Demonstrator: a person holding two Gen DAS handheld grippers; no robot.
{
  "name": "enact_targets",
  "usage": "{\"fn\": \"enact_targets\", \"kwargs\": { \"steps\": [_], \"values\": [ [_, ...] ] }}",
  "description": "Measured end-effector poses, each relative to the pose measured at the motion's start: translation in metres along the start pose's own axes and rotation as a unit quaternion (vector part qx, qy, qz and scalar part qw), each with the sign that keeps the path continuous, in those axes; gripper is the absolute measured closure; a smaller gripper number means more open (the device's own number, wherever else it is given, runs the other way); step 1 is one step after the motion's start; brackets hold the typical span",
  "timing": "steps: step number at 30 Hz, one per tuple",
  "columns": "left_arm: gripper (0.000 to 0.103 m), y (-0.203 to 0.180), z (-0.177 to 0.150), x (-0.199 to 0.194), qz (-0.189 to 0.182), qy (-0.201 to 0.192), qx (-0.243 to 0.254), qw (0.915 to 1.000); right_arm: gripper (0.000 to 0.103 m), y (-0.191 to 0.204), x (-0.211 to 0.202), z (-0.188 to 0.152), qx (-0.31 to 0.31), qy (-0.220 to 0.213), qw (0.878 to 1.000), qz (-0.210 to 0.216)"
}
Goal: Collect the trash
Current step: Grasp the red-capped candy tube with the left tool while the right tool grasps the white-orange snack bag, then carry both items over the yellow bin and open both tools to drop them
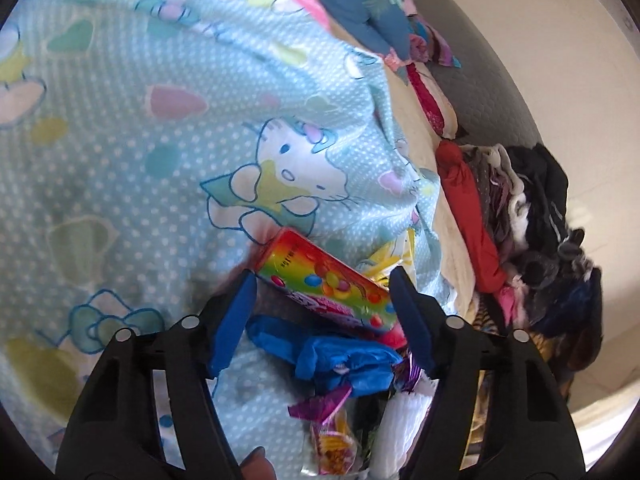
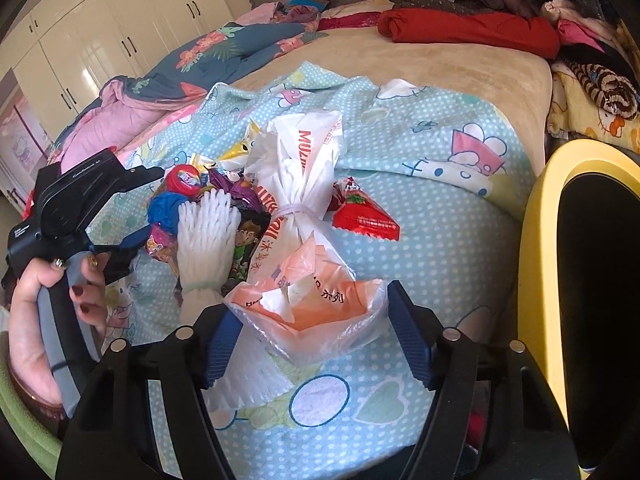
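A heap of trash lies on a light-blue cartoon bedsheet (image 2: 420,240). My left gripper (image 1: 324,312) is open. Its blue pads flank a rainbow candy tube (image 1: 328,280) that lies slantwise between them, above a crumpled blue wad (image 1: 344,360) and purple wrappers (image 1: 320,404). My right gripper (image 2: 316,340) is open around the puffy orange-and-white end of a tied white plastic bag (image 2: 300,168). The bag's edges reach both pads. A white knitted glove (image 2: 206,232) and a red triangular packet (image 2: 364,216) lie beside the bag. A hand (image 2: 44,280) holds the left gripper at the heap's left.
A yellow bin with a black liner (image 2: 536,260) stands at the right, close to the bed's edge. Folded and piled clothes (image 2: 472,28) fill the far right of the bed. A flowered quilt (image 2: 192,60) lies at the back left. White wardrobes (image 2: 100,40) stand behind.
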State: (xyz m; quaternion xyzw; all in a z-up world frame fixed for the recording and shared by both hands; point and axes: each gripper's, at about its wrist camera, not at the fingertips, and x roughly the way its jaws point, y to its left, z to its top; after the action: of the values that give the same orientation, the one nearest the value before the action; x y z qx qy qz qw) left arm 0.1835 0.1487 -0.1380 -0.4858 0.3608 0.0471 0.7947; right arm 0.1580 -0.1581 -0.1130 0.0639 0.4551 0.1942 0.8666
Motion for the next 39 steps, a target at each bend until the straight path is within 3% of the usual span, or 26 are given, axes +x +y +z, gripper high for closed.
{"fn": "enact_targets", "kwargs": {
  "steps": [6, 13, 17, 27, 39],
  "values": [
    [0.047, 0.003, 0.005, 0.007, -0.007, 0.006, -0.02, 0.9998, 0.048, 0.0, -0.006, -0.003, -0.005, -0.007, 1.0, 0.011],
    [0.062, 0.005, 0.01, 0.006, -0.013, 0.005, -0.029, 0.9995, 0.057, 0.004, -0.013, -0.006, -0.015, -0.021, 0.999, 0.02],
    [0.069, 0.004, 0.008, -0.006, -0.036, -0.002, -0.026, 0.999, 0.062, 0.008, -0.016, -0.007, -0.027, -0.027, 0.999, 0.028],
    [0.076, -0.034, -0.004, -0.052, -0.083, -0.036, 0.038, 0.9951, 0.067, 0.008, -0.033, -0.009, -0.03, -0.049, 0.997, 0.059],
    [0.076, -0.072, -0.022, -0.09, -0.106, -0.068, 0.099, 0.9871, 0.069, 0.003, -0.068, -0.004, -0.021, -0.087, 0.993, 0.078]
  ]
}}
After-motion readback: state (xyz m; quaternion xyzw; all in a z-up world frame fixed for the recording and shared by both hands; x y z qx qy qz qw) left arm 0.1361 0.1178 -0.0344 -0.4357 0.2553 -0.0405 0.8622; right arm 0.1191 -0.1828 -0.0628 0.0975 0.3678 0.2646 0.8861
